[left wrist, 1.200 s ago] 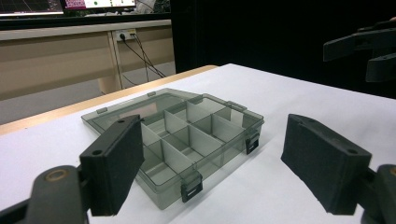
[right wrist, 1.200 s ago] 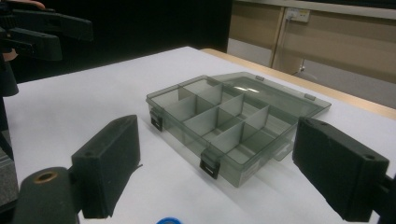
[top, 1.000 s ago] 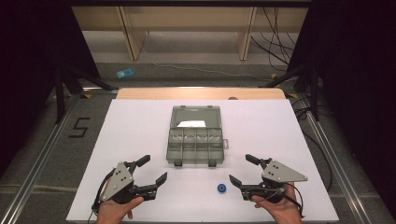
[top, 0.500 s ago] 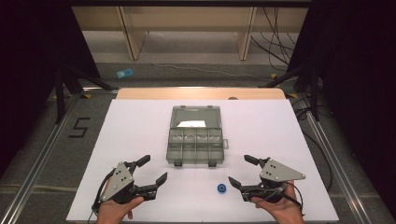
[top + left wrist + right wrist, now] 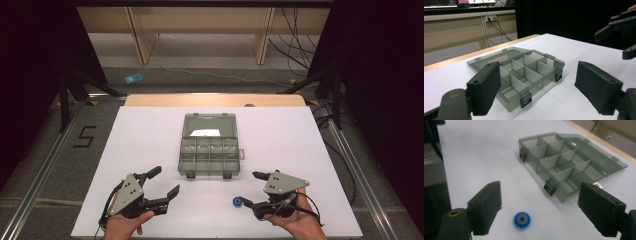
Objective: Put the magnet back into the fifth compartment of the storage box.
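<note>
Since the earlier frame the right gripper (image 5: pixel 247 188) has edged slightly toward the blue ring (image 5: pixel 236 202) and its jaws have just been closing a little, with nothing pressed between them; the left gripper (image 5: pixel 165 180) has not shifted. Going left to right in the high view: the left gripper sits at lower left of the white table (image 5: pixel 150 135), jaws wide apart and holding nothing, aimed toward the box (image 5: pixel 209 145). The box lies at centre frame, lid folded back flat, its compartments apparently empty. The ring lies flat on the table at lower centre, just below and right of the box's near edge, and touching neither it nor the gripper. In the right gripper view the ring (image 5: pixel 522 220) lies low between the two jaws, nearer the left one, pads clear of it. The right gripper stands at lower right, jaws still wide and empty. Judgement: the step in hand is the pick-up of the ring. To do it well, centre the ring between the pads, lower the tips to the table surface, and close squarely across the ring's outer rim, since it is low and thin and may slide or flip if caught off-centre.
</note>
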